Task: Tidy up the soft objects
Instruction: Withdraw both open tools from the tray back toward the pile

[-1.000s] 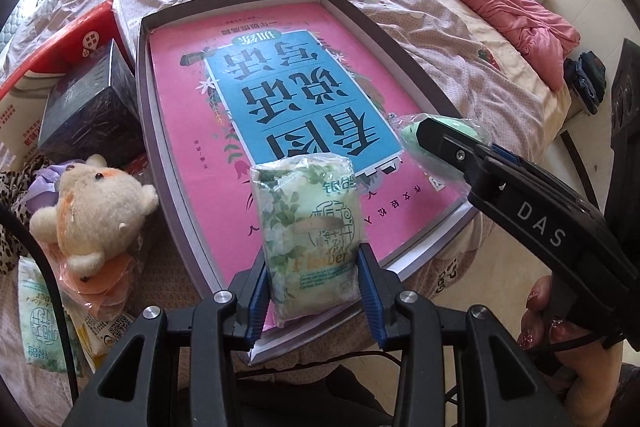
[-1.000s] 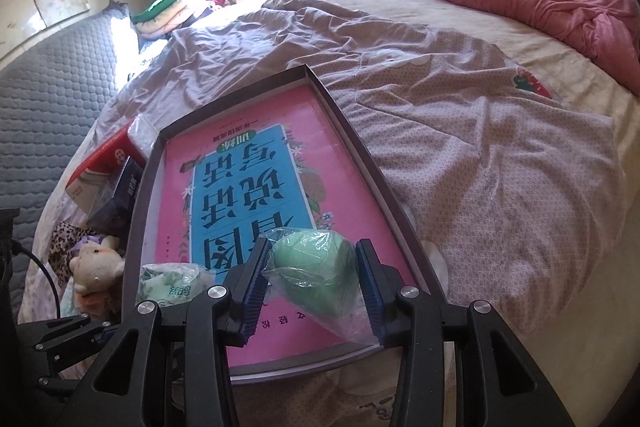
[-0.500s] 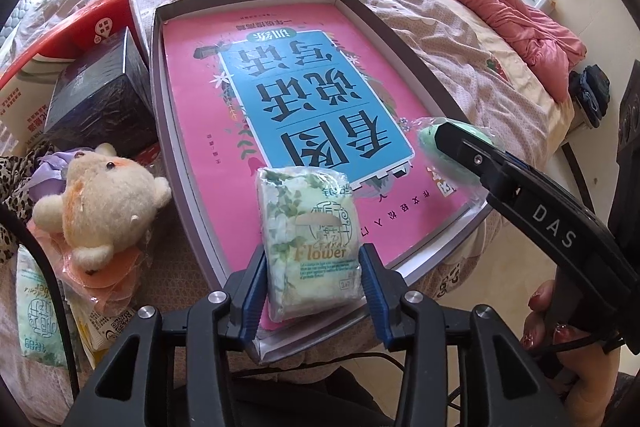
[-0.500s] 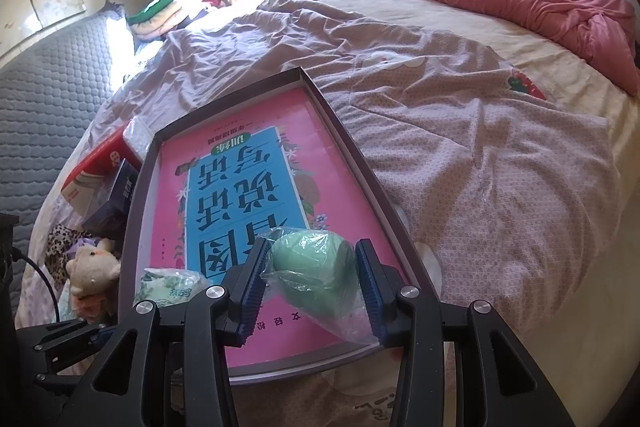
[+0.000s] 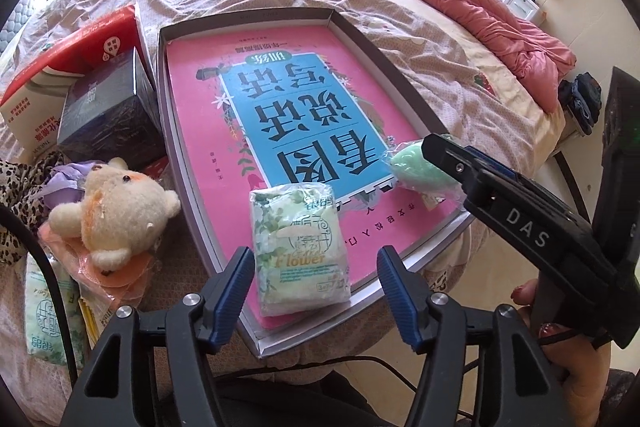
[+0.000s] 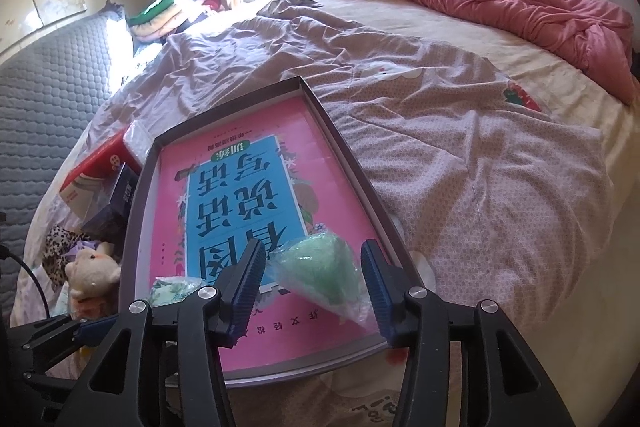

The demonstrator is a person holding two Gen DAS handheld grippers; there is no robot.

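a shallow grey cardboard box tray [image 5: 362, 45] lies on the bed [image 6: 460, 155], its floor covered by a glossy pink and blue book cover with chinese characters [image 5: 288, 115]. left of the tray's raised wall the bed is crowded: a dark blue cuboid box [image 5: 106, 115] leaning against a red and white carton [image 5: 68, 63], a cream plush bear [image 5: 116, 211] lying on peach plastic bags, and a flat green-printed tissue pack [image 5: 44, 319] nearest the camera. to the right the wrinkled mauve dotted sheet [image 6: 480, 167] is open, with a bunched pink quilt [image 6: 500, 3] farther off.

the left hand-held gripper [image 5: 316, 283] is released, its ribbed blue pads standing apart on either side of a soft rectangular tissue pack in pale green floral film [image 5: 298, 247], which rests on the book cover by the tray's near edge. a gap shows on the right side; on the left the pad sits just beside the pack.

the right hand-held gripper [image 6: 312, 283] is likewise released, both pads clear of a rounded mint-green soft ball in a crinkled clear plastic bag [image 6: 324, 277] lying in the tray's near right corner, close to the wall. the two items sit near each other, apart.
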